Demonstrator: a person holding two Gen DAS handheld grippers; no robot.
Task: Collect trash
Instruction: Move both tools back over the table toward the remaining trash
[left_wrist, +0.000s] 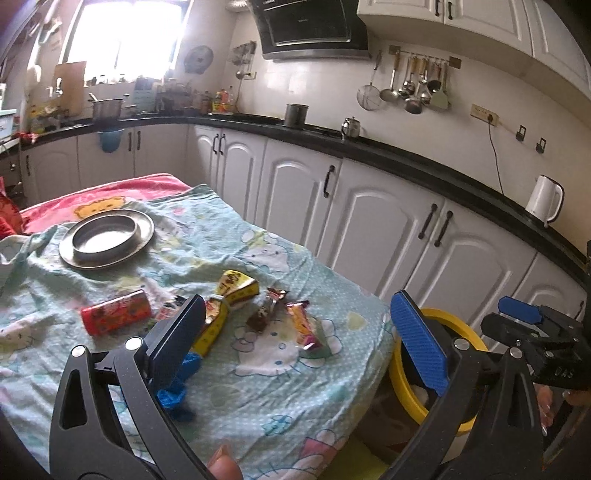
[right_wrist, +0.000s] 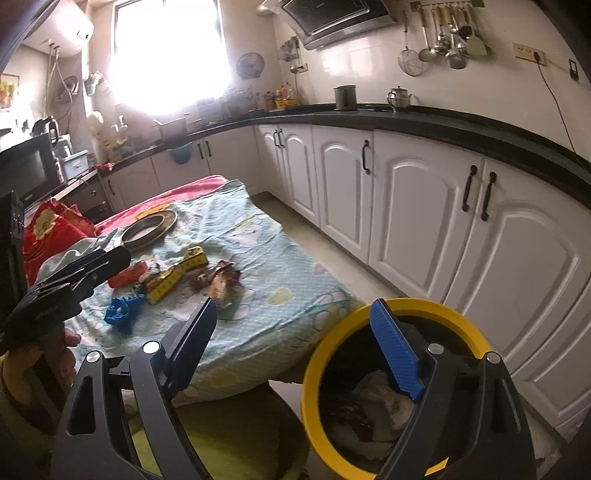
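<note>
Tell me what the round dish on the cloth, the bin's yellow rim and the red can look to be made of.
Round grey dish: likely metal, dull brushed finish with a soft sheen. Yellow bin rim: apparently plastic, smooth, evenly coloured. Red cylindrical can: thin metal or printed card; glossy printed surface, material unclear.

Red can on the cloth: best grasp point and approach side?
Grip the red can across its round body at mid-length, coming down from above. It lies on its side on the cloth, long axis running left-right, sides clear, so jaws likely close front-to-back.
</note>
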